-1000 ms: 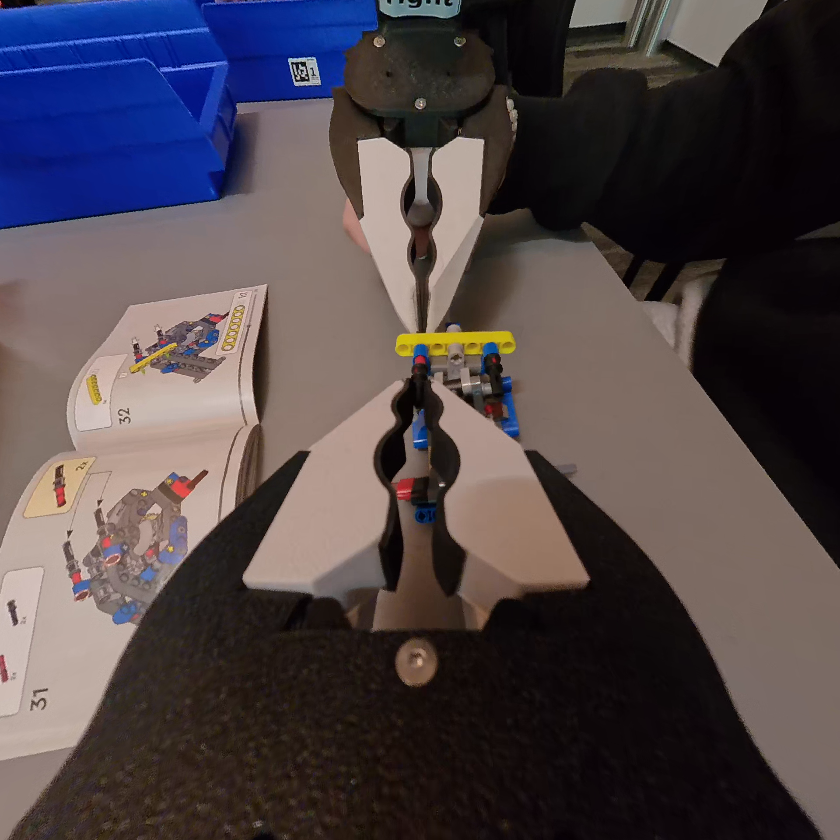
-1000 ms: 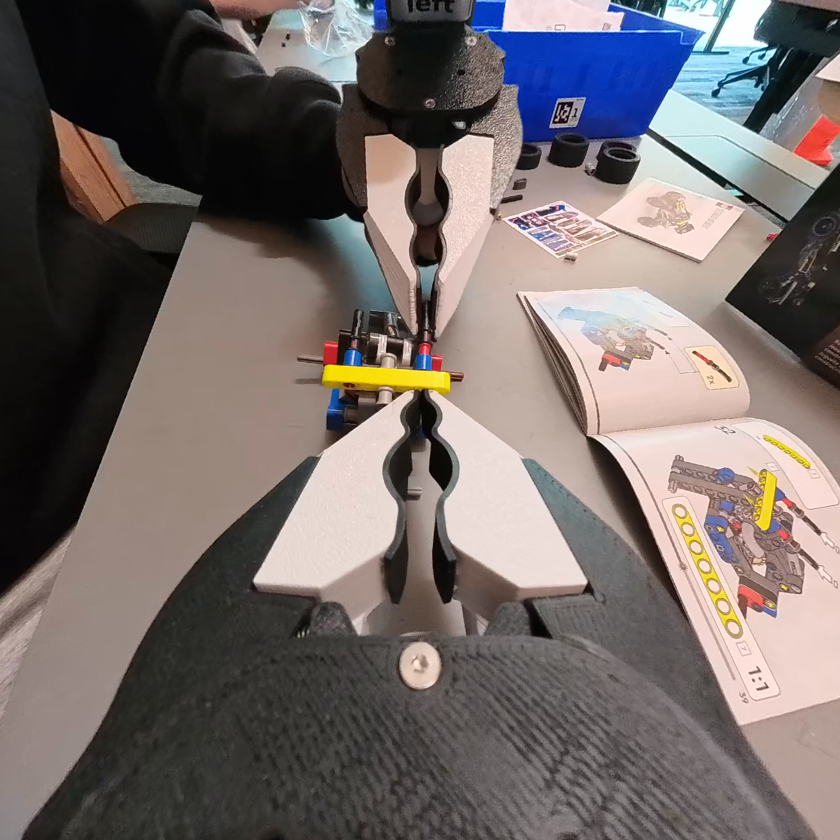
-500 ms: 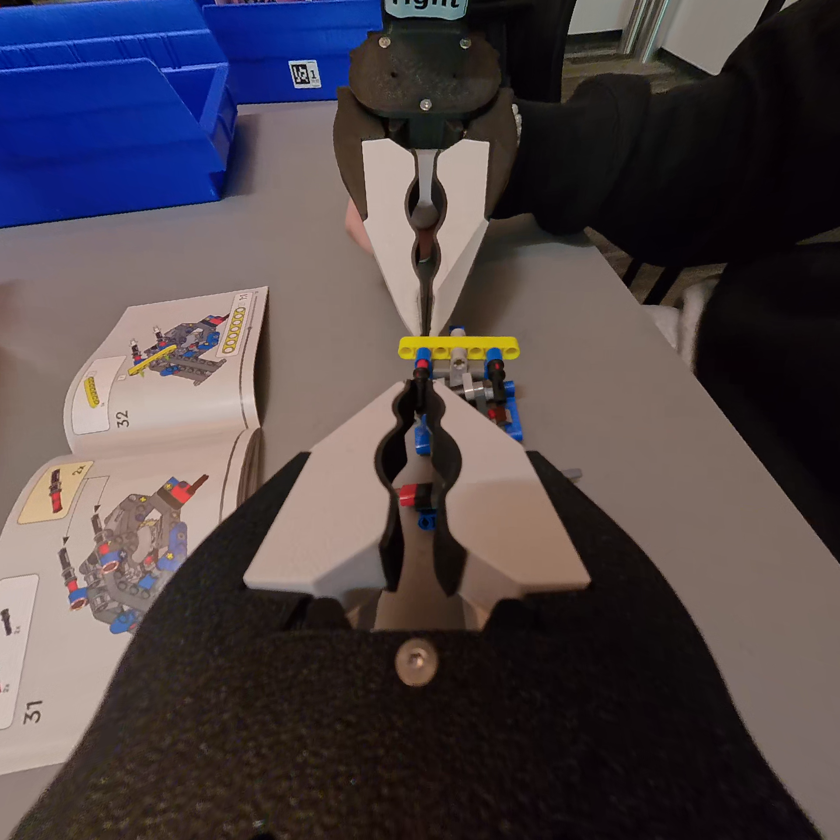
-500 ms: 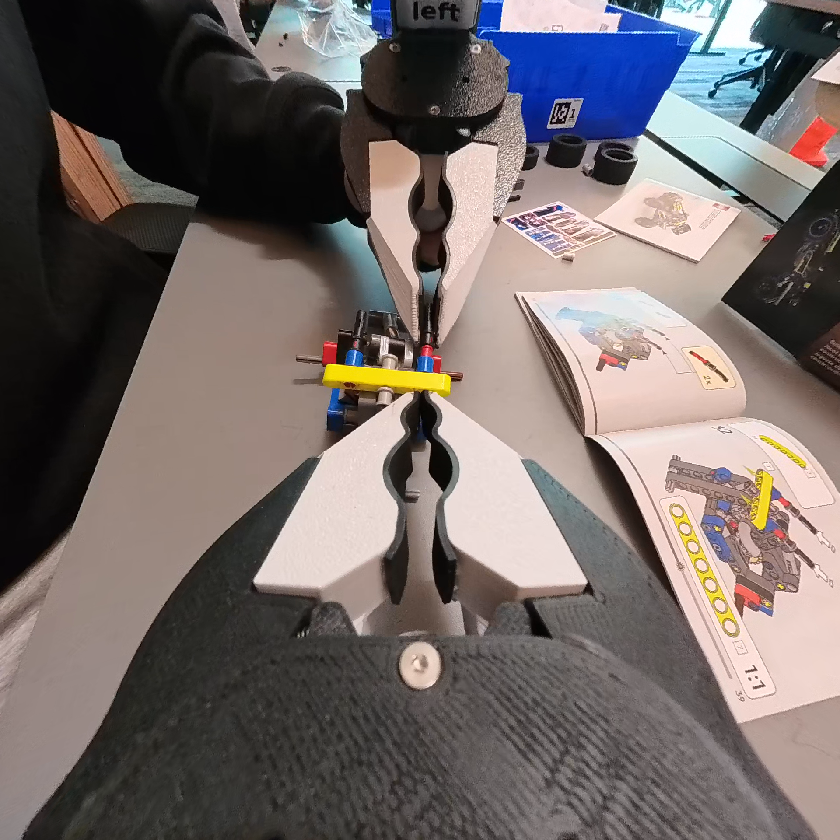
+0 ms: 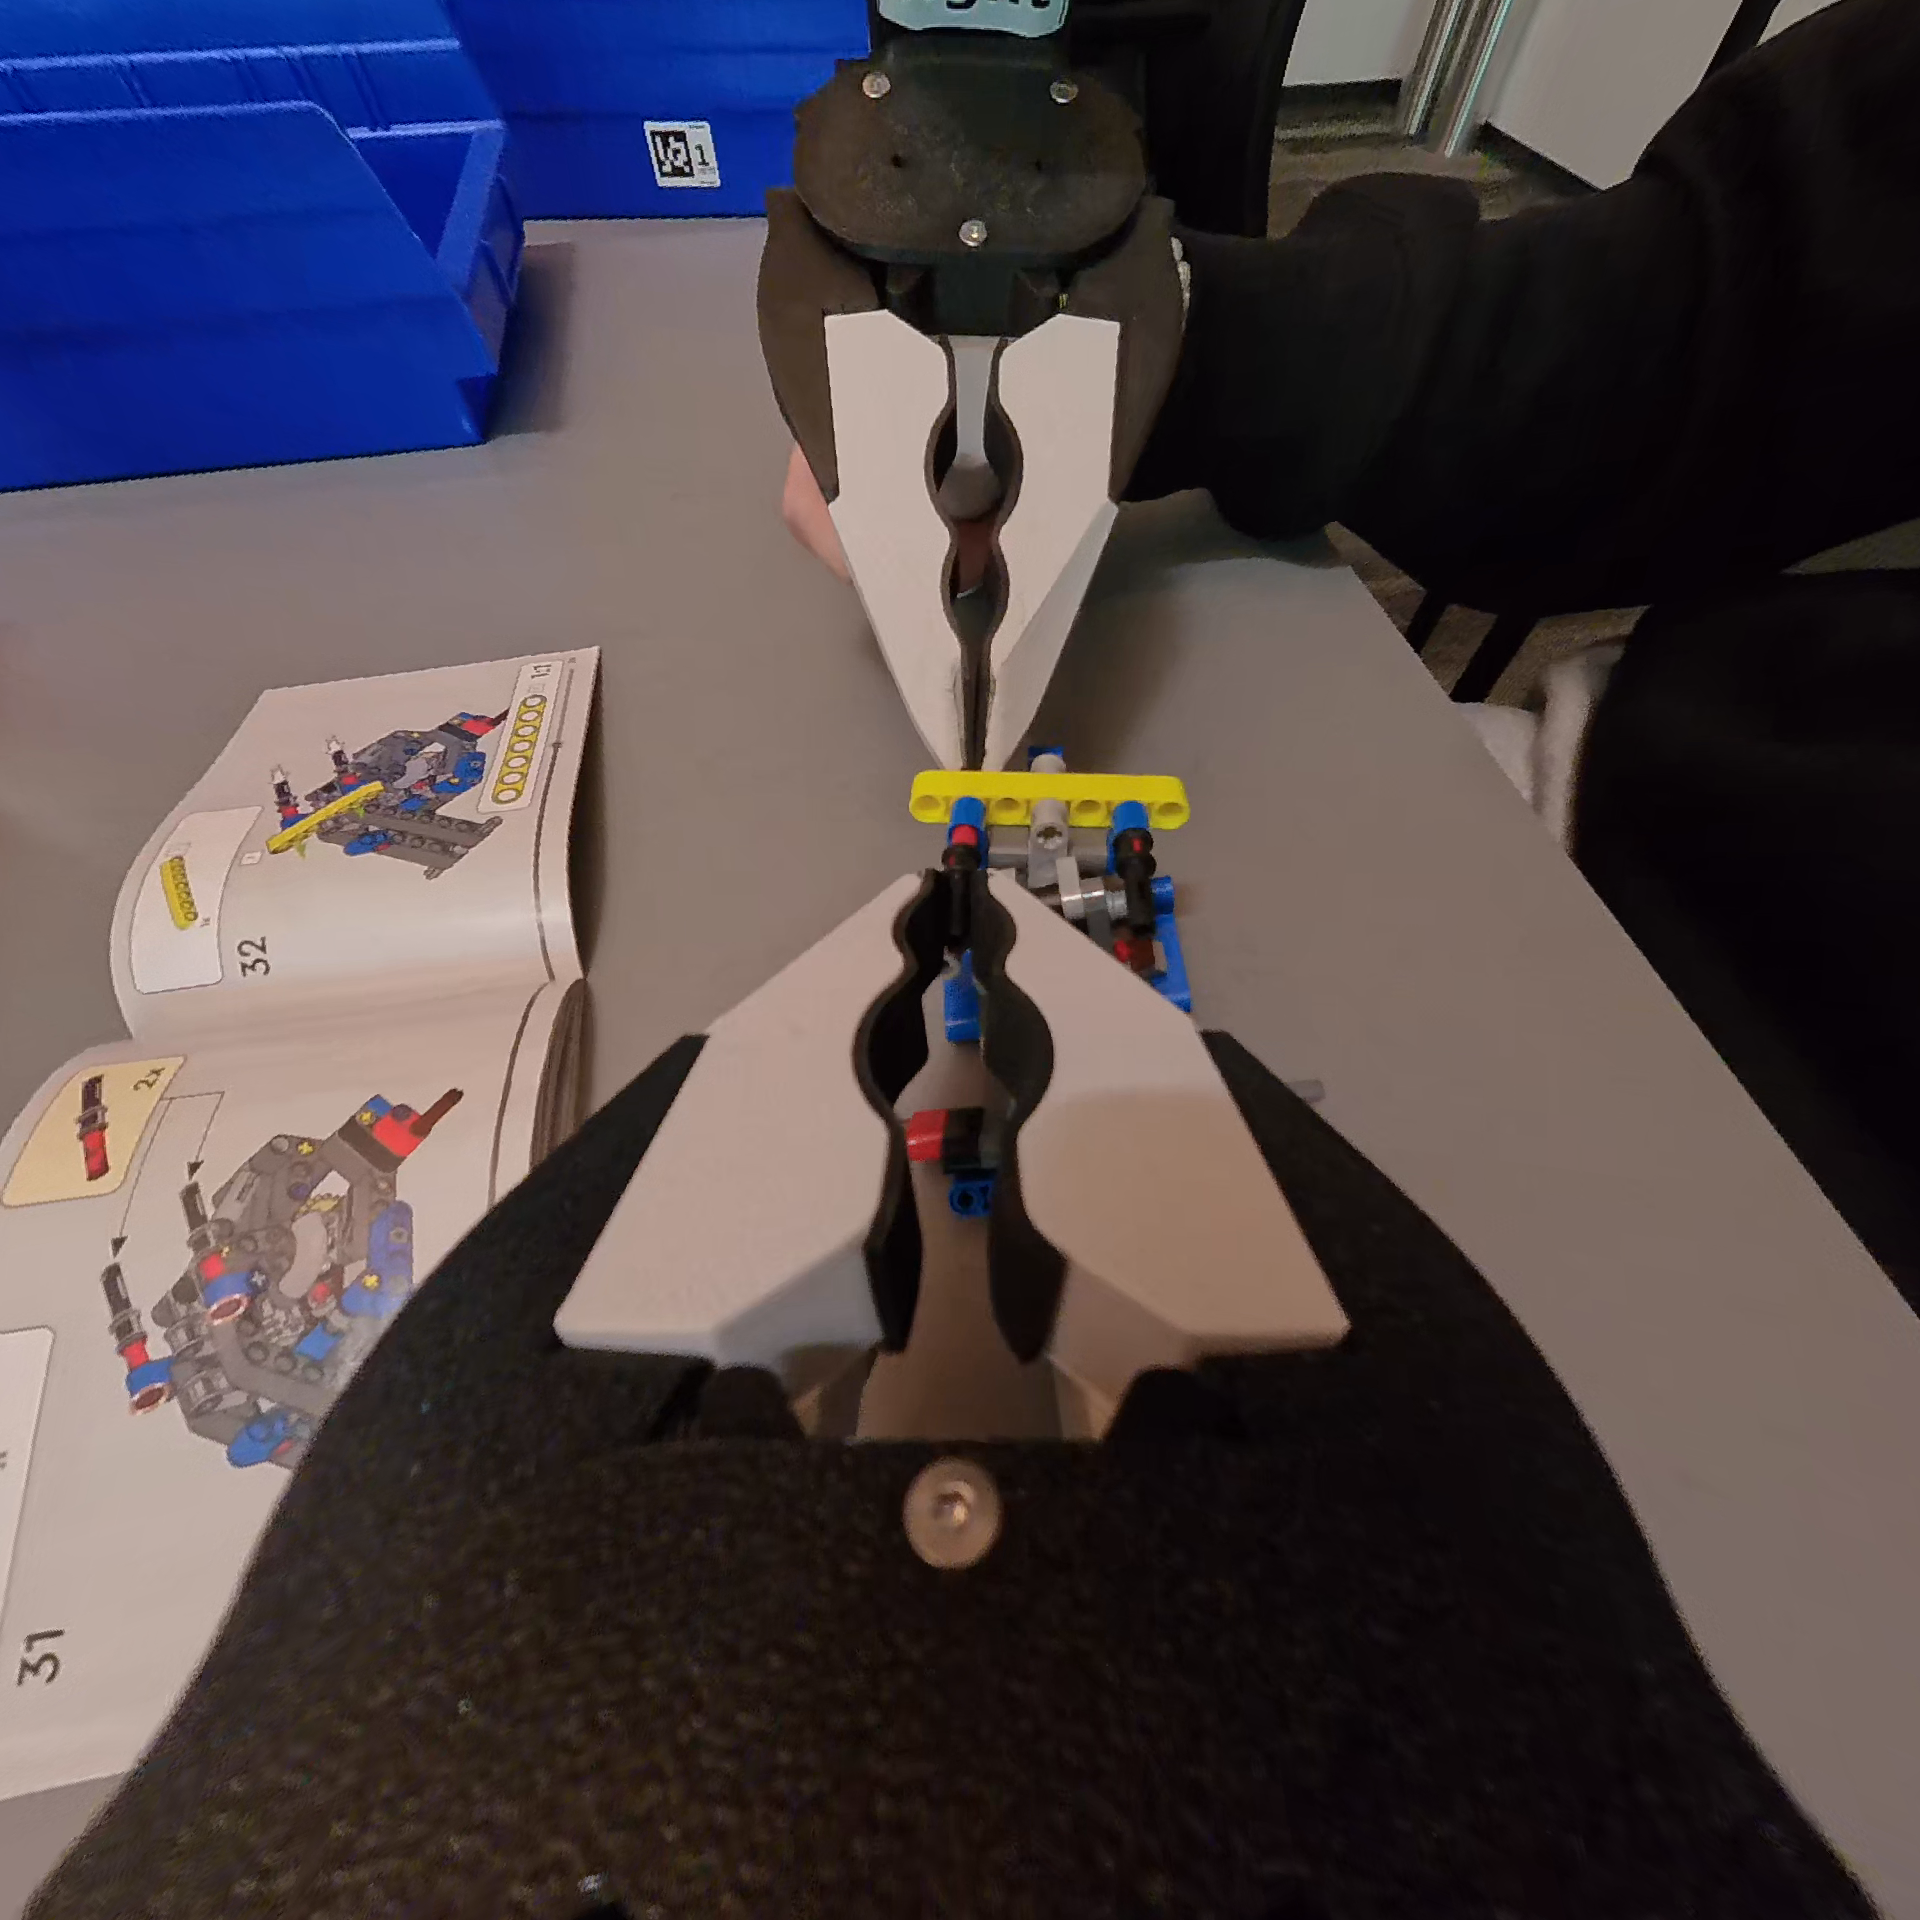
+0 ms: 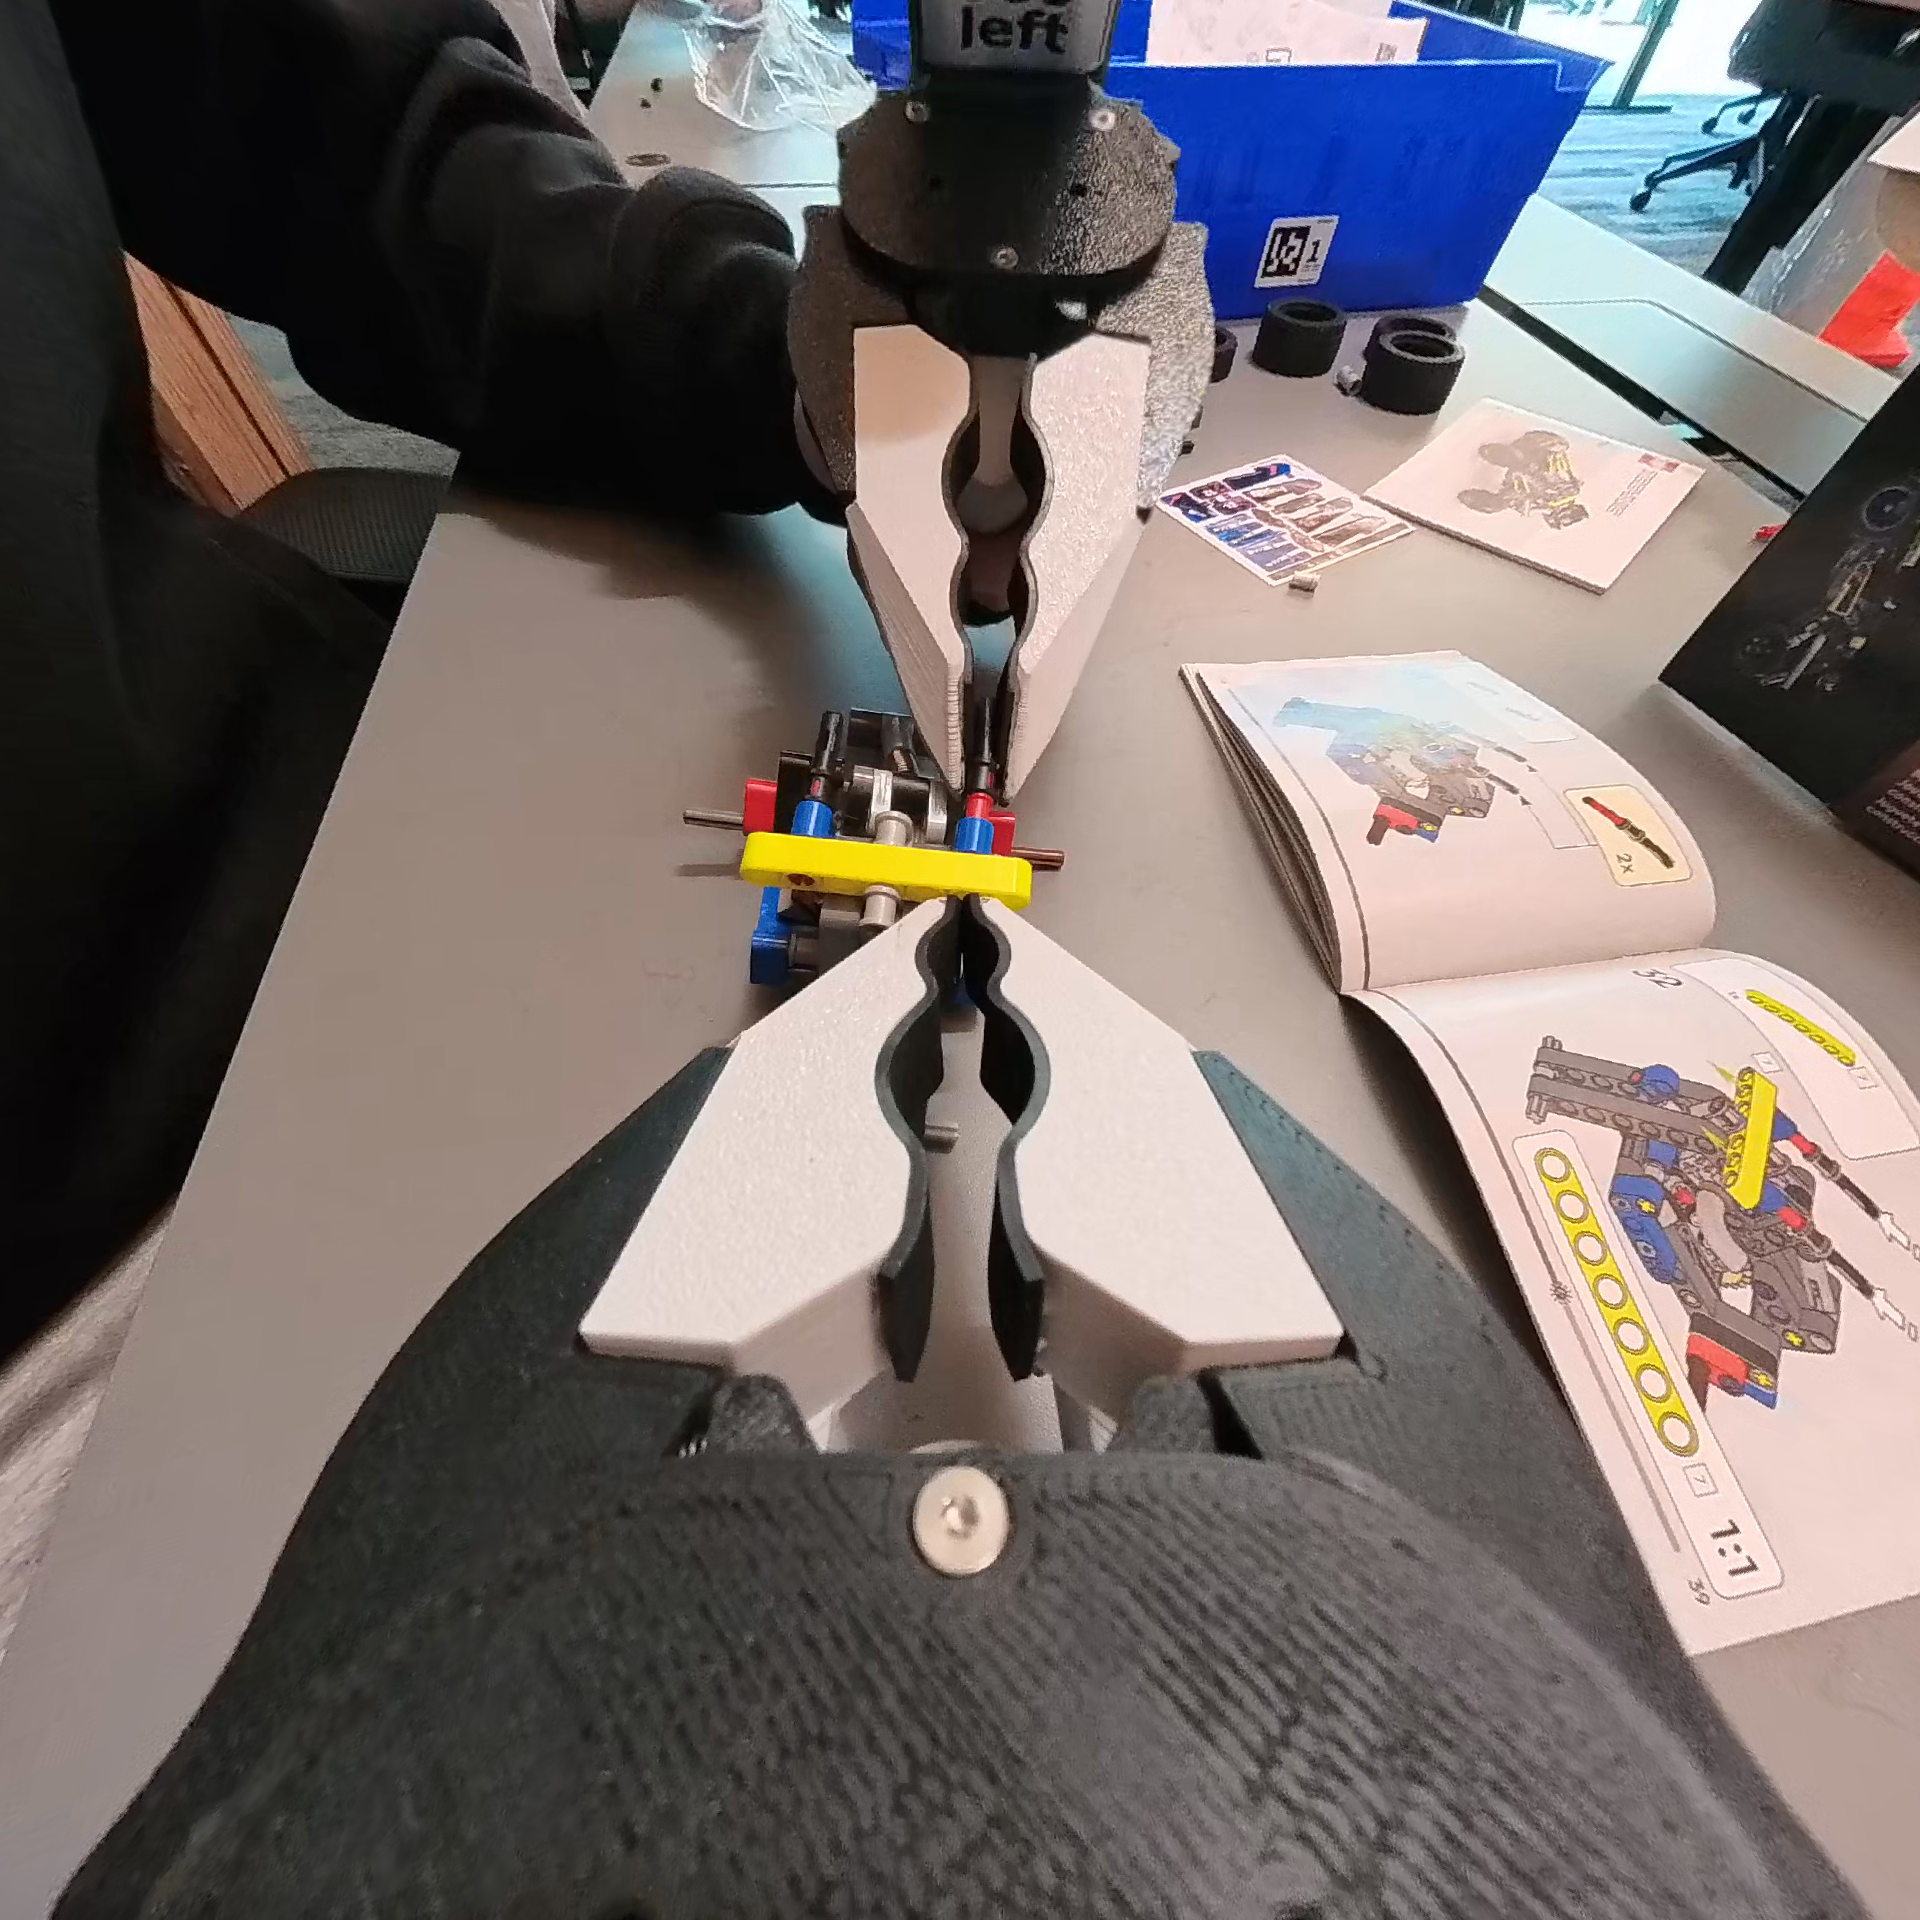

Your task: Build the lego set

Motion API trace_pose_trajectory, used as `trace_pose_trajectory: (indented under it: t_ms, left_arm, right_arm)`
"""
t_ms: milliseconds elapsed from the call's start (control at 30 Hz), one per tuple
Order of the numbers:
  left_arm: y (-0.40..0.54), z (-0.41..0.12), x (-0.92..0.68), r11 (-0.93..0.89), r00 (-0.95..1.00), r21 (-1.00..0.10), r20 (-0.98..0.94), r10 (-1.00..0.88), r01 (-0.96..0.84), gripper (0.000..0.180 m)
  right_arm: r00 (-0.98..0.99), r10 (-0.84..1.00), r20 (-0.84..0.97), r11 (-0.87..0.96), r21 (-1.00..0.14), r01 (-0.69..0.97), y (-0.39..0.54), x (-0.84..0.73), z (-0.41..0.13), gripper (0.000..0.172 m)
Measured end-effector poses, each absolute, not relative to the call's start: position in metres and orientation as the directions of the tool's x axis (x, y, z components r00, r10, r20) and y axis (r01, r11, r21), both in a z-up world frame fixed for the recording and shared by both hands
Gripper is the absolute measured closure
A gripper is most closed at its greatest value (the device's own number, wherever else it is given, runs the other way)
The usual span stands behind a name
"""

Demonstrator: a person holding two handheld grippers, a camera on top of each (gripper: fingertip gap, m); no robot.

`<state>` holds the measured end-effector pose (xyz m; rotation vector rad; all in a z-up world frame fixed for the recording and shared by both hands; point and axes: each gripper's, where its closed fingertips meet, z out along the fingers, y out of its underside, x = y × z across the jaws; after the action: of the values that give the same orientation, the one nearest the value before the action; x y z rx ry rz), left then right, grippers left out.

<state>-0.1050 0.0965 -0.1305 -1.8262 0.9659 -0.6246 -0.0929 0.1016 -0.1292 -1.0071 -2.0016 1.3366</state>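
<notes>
Yellow beam [image 6: 888, 864] across the top of a small brick-built assembly [image 5: 1091, 904], standing mid-table, near the edge by the dark sleeve [image 5: 1507, 343]. Left gripper [image 5: 961, 894] fingers closed on a thin black pin [image 6: 987, 727] at one end of the beam — apparently steadying it. Right gripper [image 6: 956, 914] opposite, fingers closed, tips touching the beam's edge, gripping nothing visible. Both angled down, tip to tip. Open booklet [image 5: 343, 831] beside.

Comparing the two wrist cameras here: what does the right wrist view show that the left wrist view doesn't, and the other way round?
Only the right wrist view: black tyres, a sticker sheet, a leaflet and a dark box. Only the left wrist view: blue bins stacked at far left. Both: the brick model's yellow beam, the open booklet, and the left gripper and right gripper meeting at the model.
</notes>
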Motion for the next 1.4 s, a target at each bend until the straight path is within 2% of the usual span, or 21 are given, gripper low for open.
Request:
trace_pose_trajectory:
  t_ms: [600,900,933,1000,1067,1167,1400]
  left_arm:
    - [0.098,-0.132,-0.104,-0.238,0.544,-0.904,0.007,-0.839,-0.355,0.18]
    - [0.095,-0.126,-0.11,-0.18,0.547,-0.914,-0.054,-0.835,-0.365,0.179]
    - [0.095,-0.125,-0.111,-0.173,0.553,-0.916,-0.062,-0.831,-0.363,0.179]
    - [0.095,-0.125,-0.112,-0.159,0.563,-0.925,-0.068,-0.824,-0.345,0.179]
    - [0.094,-0.125,-0.112,-0.149,0.565,-0.933,-0.068,-0.822,-0.329,0.179]
    - [0.093,-0.125,-0.111,-0.13,0.556,-0.935,-0.081,-0.827,-0.33,0.179]
    - [0.093,-0.124,-0.11,-0.102,0.558,-0.937,-0.109,-0.823,-0.334,0.179]
  right_arm:
    - [-0.585,0.811,0.028,0.24,-0.927,0.288,0.101,-0.092,-0.129,0.172]
    - [-0.623,0.783,0.0,0.219,-0.936,0.274,0.096,-0.089,-0.126,0.172]
    - [-0.623,0.783,-0.01,0.189,-0.949,0.253,0.098,-0.087,-0.12,0.17]
    - [-0.601,0.798,-0.045,0.107,-0.971,0.216,0.103,-0.079,-0.108,0.154]
    - [-0.55,0.835,-0.003,0.136,-0.968,0.212,0.109,-0.077,-0.11,0.141]
    - [-0.55,0.835,0.032,0.213,-0.939,0.27,0.097,-0.079,-0.124,0.135]
    - [-0.565,0.825,0.011,0.242,-0.911,0.335,0.087,-0.088,-0.136,0.15]
